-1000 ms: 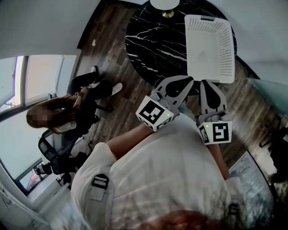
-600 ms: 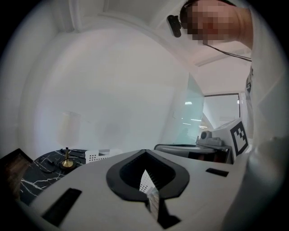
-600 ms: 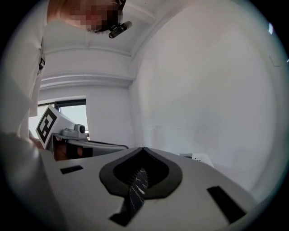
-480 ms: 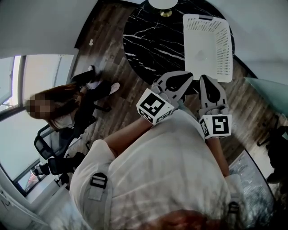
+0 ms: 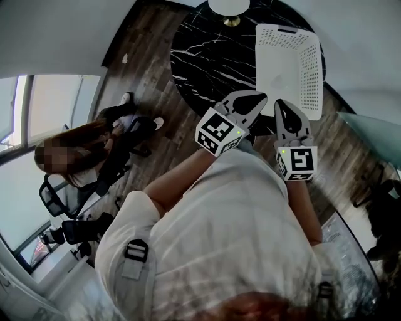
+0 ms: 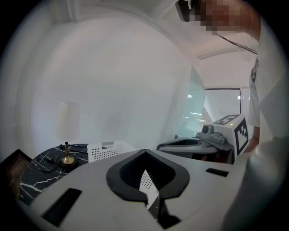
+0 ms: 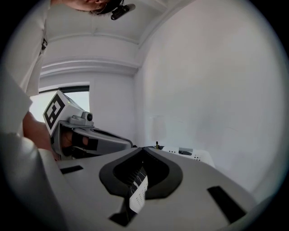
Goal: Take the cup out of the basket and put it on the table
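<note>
In the head view the basket [image 5: 311,63] holds only a faint pale shape [image 5: 280,80] on its floor, too washed out against the white plastic to tell what it is. Its inside is hidden in both tool views: the left tool [image 6: 144,151] covers all but a strip of perforated wall with its own body, and past the right tool [image 7: 143,149] only the rim shows. The lamp [image 5: 229,6] is cut off by the head view's top edge, and the desk [image 5: 207,50] has its near edge hidden behind the two tools.
</note>
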A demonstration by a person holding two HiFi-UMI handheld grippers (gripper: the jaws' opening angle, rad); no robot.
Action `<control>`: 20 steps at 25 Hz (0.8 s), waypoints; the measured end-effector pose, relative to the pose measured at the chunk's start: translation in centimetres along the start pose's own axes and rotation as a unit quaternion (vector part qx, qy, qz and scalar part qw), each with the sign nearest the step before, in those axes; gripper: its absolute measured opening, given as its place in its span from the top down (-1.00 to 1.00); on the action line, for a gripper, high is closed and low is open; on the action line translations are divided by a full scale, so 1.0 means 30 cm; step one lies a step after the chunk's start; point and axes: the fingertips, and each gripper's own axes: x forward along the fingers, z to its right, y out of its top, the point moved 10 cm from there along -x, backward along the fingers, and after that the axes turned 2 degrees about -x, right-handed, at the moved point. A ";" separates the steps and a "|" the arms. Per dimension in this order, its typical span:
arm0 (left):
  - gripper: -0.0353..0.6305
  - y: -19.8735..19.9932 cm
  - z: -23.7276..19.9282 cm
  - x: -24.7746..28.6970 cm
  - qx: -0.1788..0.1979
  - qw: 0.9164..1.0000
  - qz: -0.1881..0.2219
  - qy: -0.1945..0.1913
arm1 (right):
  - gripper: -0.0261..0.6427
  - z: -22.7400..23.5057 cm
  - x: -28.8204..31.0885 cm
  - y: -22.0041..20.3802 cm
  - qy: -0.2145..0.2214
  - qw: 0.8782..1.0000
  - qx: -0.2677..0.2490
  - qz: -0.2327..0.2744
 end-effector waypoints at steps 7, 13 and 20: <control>0.88 -0.052 -0.068 0.077 0.009 0.999 -0.050 -0.017 | 0.90 0.048 0.076 -0.052 0.007 0.999 -0.012 -0.033; 0.88 -0.123 -0.115 0.130 0.011 0.994 -0.100 -0.032 | 0.89 0.093 0.131 -0.115 0.010 0.997 -0.029 -0.072; 0.88 -0.149 -0.171 0.187 0.027 0.991 -0.131 -0.030 | 0.89 0.151 0.188 -0.164 0.019 0.992 -0.055 -0.114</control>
